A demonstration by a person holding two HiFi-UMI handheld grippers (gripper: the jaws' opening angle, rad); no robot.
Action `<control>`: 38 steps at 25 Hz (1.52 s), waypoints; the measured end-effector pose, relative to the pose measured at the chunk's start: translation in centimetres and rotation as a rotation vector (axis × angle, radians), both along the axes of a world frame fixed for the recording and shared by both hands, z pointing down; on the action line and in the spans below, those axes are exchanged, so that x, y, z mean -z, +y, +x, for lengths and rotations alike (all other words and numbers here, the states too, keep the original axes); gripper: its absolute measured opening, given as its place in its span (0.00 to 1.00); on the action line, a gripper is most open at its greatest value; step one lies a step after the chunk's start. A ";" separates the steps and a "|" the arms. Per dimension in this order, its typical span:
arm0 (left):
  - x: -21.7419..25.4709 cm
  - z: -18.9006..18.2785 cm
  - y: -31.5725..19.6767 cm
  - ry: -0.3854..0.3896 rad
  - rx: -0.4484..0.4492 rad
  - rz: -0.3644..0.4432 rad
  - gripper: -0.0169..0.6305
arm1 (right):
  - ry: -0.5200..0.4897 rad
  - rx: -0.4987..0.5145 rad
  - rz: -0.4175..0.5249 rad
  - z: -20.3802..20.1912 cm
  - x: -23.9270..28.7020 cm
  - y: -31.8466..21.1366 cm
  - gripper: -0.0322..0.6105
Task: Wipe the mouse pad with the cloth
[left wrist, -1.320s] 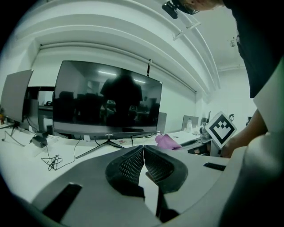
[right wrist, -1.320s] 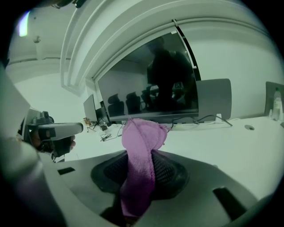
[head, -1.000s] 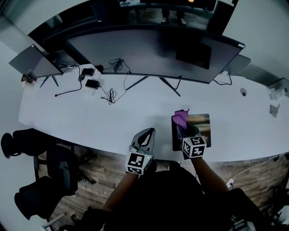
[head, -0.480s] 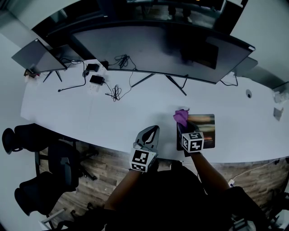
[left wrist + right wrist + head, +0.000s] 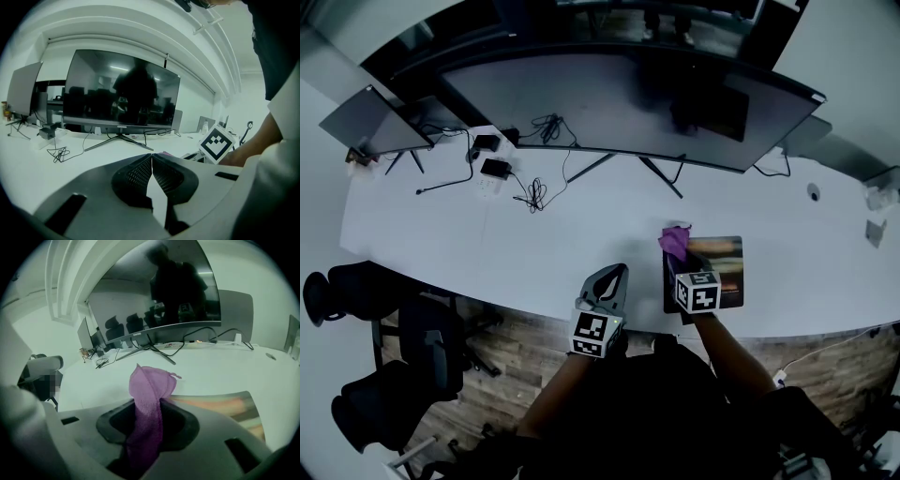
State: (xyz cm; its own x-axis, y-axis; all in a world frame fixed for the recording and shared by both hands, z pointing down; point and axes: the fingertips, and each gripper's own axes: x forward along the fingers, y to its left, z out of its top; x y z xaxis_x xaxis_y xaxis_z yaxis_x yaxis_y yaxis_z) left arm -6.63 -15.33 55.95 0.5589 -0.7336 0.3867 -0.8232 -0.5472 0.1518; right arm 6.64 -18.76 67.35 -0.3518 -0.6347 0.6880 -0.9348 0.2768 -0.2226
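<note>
A purple cloth (image 5: 150, 394) is pinched between the jaws of my right gripper (image 5: 149, 405), its free end sticking up and forward. In the head view the cloth (image 5: 676, 243) rests at the far left corner of the mouse pad (image 5: 722, 272), a dark pad with an orange-brown picture, and the right gripper (image 5: 682, 266) is over the pad's left edge. The pad (image 5: 225, 406) shows to the right of the jaws in the right gripper view. My left gripper (image 5: 607, 284) hovers at the table's near edge, left of the pad, jaws shut with nothing between them (image 5: 151, 161).
A wide curved monitor (image 5: 619, 98) stands on its stand at the back of the white table (image 5: 487, 234). Cables and adapters (image 5: 502, 169) lie at the back left beside a smaller screen (image 5: 366, 117). Office chairs (image 5: 384, 375) stand left of me.
The right gripper with the cloth has stayed at the pad's left edge with only a slight shift. The left gripper has held its place.
</note>
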 end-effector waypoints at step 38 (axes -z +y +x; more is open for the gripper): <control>-1.5 6.8 -1.1 -0.048 -0.108 0.013 0.06 | 0.224 -0.141 -0.063 14.8 -0.3 0.9 0.26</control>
State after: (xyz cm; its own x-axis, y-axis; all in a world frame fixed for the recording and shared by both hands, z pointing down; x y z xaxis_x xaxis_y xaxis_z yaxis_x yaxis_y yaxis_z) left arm 0.21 -16.41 57.45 0.6157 -0.6756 0.4054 -0.7657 -0.6344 0.1057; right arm 21.43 -17.82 67.62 -0.0974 -0.6205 0.7782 -0.9910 0.1325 -0.0184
